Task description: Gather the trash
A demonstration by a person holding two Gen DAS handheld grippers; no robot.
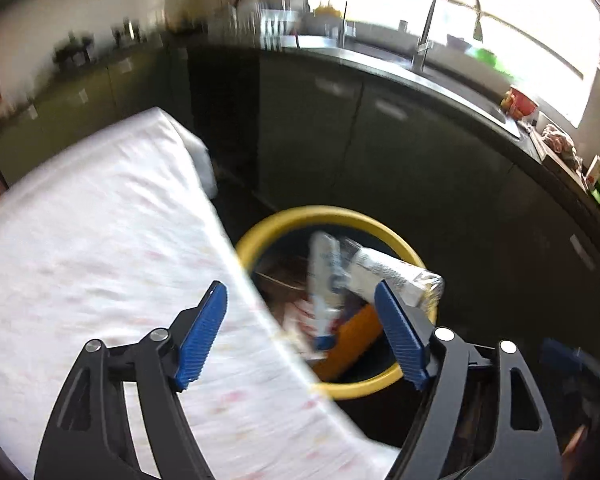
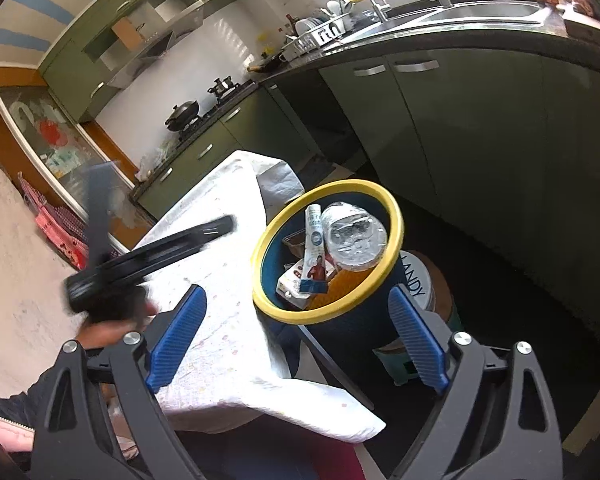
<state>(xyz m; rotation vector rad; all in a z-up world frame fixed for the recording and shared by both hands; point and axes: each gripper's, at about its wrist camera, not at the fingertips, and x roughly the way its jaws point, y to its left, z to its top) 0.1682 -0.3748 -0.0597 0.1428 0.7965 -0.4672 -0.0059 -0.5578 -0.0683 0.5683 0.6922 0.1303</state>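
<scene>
A dark blue bin with a yellow rim stands beside the table. In it lie a white tube, a crushed clear plastic bottle, a small carton and an orange piece. My left gripper hangs open over the table edge and the bin, with nothing pressed between its blue pads. In the right wrist view its black fingers show blurred above the table. My right gripper is open too, empty, and points at the bin from nearer.
The table carries a white cloth. Green cabinets and a dark counter with a sink and tap curve behind the bin. A labelled tin stands by the bin. A person's hand holds the left gripper.
</scene>
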